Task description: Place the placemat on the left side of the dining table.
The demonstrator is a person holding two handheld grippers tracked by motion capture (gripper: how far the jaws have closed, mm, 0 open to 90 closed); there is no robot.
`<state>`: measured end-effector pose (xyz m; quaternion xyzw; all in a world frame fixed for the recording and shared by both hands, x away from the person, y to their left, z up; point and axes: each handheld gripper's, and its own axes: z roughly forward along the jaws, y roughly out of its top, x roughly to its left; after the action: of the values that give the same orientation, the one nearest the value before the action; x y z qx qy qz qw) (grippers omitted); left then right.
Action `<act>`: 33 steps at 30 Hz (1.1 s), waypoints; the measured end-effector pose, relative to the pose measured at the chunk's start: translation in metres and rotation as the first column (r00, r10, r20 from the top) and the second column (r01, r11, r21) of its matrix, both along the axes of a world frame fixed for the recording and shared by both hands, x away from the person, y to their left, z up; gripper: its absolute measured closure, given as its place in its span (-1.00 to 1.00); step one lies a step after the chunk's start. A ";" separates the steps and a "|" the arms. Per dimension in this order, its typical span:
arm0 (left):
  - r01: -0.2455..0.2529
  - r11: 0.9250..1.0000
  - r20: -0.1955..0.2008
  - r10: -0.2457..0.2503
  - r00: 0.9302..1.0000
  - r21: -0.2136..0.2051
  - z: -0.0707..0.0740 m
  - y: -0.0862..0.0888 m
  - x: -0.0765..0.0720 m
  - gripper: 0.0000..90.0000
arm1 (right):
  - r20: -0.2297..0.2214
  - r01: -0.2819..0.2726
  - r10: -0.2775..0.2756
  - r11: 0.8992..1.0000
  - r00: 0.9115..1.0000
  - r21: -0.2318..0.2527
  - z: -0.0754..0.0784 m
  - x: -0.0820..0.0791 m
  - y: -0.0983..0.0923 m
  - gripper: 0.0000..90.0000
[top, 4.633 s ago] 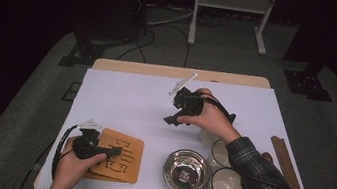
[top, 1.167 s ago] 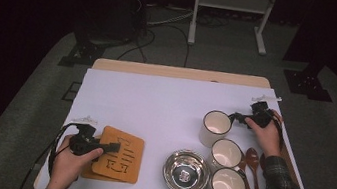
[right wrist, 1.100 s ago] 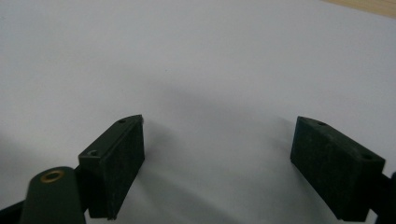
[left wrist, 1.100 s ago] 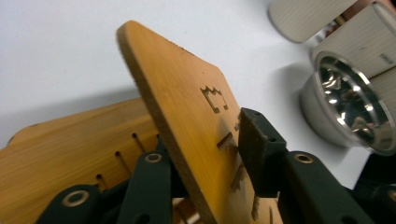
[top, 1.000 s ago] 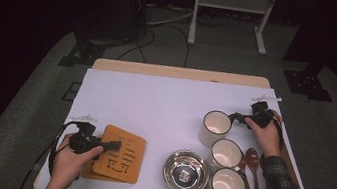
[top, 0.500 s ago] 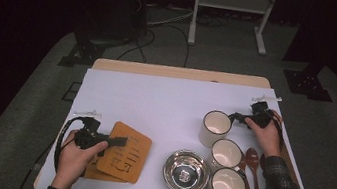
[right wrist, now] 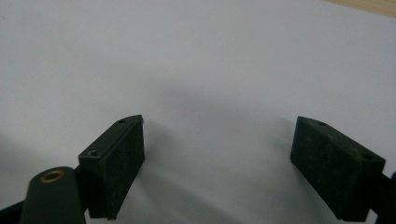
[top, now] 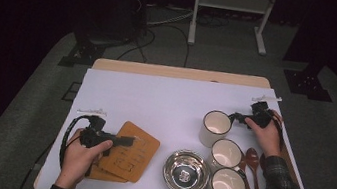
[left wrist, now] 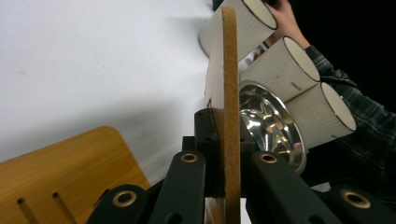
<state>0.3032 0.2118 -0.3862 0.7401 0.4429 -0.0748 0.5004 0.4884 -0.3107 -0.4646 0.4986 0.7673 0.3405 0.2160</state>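
At the table's near left, the left tool (top: 124, 141) clamps the upper coaster (top: 132, 152); the right tool (right wrist: 217, 163) gapes, empty.

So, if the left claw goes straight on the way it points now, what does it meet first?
Probably the steel bowl. The left claw, shut on the upper coaster, points right across the table; the bowl lies next in that line, with the mugs behind. Depth is unclear.

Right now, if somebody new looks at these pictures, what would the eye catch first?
Probably the wooden coaster at the near left, clamped on edge by the left hand-held gripper above a second coaster lying flat. Next, the shiny metal bowl at the near edge, with three cream mugs lined up at its right. The right hand-held gripper sits open by the farthest mug.
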 end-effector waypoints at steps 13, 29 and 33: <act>-0.005 0.999 0.041 0.004 0.999 0.033 0.013 -0.007 0.008 0.92 | 0.001 -0.001 0.001 1.000 1.000 0.001 0.000 0.000 0.000 -0.65; -0.036 0.998 0.103 0.031 0.994 0.048 0.029 0.000 0.034 0.92 | 0.001 0.001 -0.001 1.000 1.000 0.000 0.000 0.000 0.000 -0.65; -0.038 0.998 0.107 0.033 0.994 0.042 0.031 0.002 0.041 0.92 | 0.002 0.002 -0.002 1.000 1.000 0.001 0.000 0.000 0.000 -0.65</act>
<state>0.3443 0.2138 -0.3554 0.7459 0.4302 -0.0165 0.5083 0.4882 -0.3103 -0.4650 0.4990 0.7667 0.3410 0.2167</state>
